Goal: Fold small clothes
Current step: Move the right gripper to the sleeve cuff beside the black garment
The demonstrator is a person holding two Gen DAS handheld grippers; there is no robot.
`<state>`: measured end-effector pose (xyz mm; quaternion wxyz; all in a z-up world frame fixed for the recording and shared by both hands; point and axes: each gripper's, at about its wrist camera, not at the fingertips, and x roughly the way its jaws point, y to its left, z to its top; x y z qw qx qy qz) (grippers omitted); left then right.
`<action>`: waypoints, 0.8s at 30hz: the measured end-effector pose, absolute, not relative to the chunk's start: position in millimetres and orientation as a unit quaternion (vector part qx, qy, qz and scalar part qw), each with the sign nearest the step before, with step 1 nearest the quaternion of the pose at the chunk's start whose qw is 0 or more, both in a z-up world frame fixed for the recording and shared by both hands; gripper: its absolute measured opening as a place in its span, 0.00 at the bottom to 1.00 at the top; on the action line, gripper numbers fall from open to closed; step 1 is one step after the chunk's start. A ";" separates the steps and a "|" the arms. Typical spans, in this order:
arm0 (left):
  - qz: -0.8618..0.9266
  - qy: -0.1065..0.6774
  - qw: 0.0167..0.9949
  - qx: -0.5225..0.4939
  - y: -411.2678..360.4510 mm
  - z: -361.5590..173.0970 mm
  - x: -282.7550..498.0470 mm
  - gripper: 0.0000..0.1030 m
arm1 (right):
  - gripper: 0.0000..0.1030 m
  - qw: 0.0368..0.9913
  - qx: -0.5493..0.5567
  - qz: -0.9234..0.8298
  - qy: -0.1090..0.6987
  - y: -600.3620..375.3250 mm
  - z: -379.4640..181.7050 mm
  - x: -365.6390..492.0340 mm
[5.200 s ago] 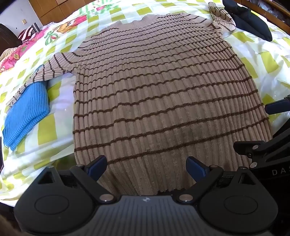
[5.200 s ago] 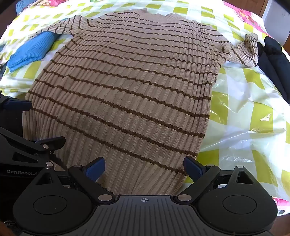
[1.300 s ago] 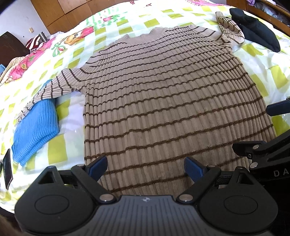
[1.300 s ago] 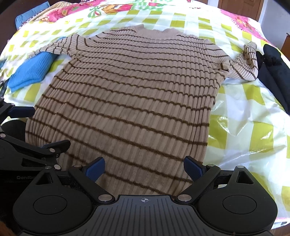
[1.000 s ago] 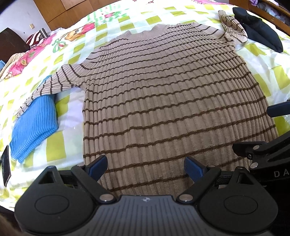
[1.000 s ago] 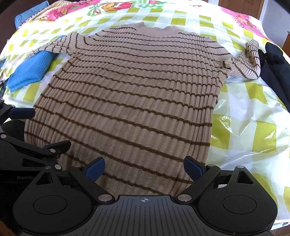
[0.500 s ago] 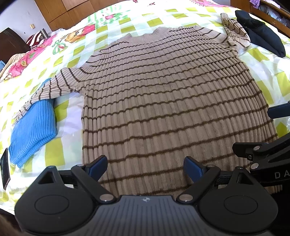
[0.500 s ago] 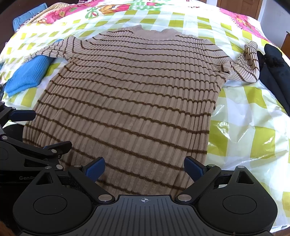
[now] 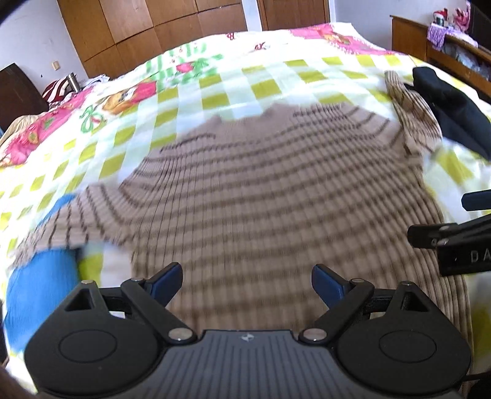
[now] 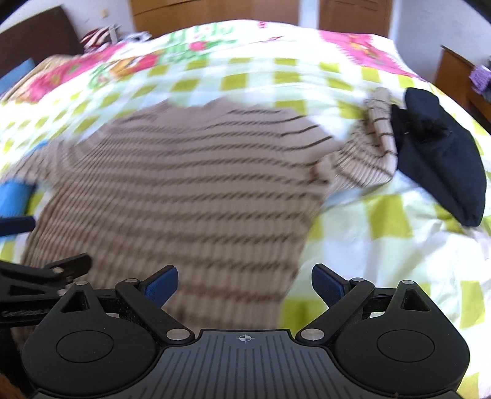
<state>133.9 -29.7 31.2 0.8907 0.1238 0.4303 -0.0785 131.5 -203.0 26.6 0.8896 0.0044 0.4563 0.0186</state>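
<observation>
A tan ribbed sweater with thin brown stripes (image 9: 270,196) lies flat on the bed, collar far, hem near; it also shows in the right wrist view (image 10: 190,196). Both views are motion-blurred. My left gripper (image 9: 247,280) is open and empty above the hem's left part. My right gripper (image 10: 244,280) is open and empty above the hem's right part, and its fingers show at the right edge of the left wrist view (image 9: 454,236). The left sleeve (image 9: 61,227) spreads out; the right sleeve (image 10: 371,153) is bunched against a black garment.
A folded blue knit (image 9: 36,294) lies left of the sweater. A black garment (image 10: 438,159) lies at the right. The bedspread (image 9: 233,86) is checked green and white with pink cartoon prints. Wooden wardrobes (image 9: 159,27) stand behind the bed.
Both grippers have lifted and tilted up fast, so the far bed and wardrobes come into view and the frames blur. The sweater lies as before. Both grippers stay open.
</observation>
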 end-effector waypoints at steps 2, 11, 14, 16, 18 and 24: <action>-0.081 0.425 0.893 0.125 -35.0 26.0 155.9 1.00 | 0.91 0.895 0.007 0.007 0.446 -210.5 23.2 151.2; -0.046 0.404 0.907 0.109 -10.0 -3.8 269.8 1.00 | 0.82 0.911 -0.013 0.008 0.413 -201.8 -2.8 259.3; -0.035 0.421 0.899 0.111 0.9 -23.3 296.0 1.00 | 0.79 0.903 -0.032 -0.006 0.429 -198.9 -20.5 295.2; -0.037 0.432 0.895 0.102 7.0 -34.1 308.3 1.00 | 0.79 0.902 -0.043 -0.009 0.430 -195.7 -28.8 307.8; -0.040 0.429 0.898 0.084 13.7 -38.5 317.7 1.00 | 0.79 0.902 -0.050 -0.009 0.428 -194.3 -31.0 314.9; -0.042 0.424 0.901 0.078 15.7 -43.5 353.3 1.00 | 0.80 0.902 -0.038 -0.028 0.429 -192.3 -33.8 338.5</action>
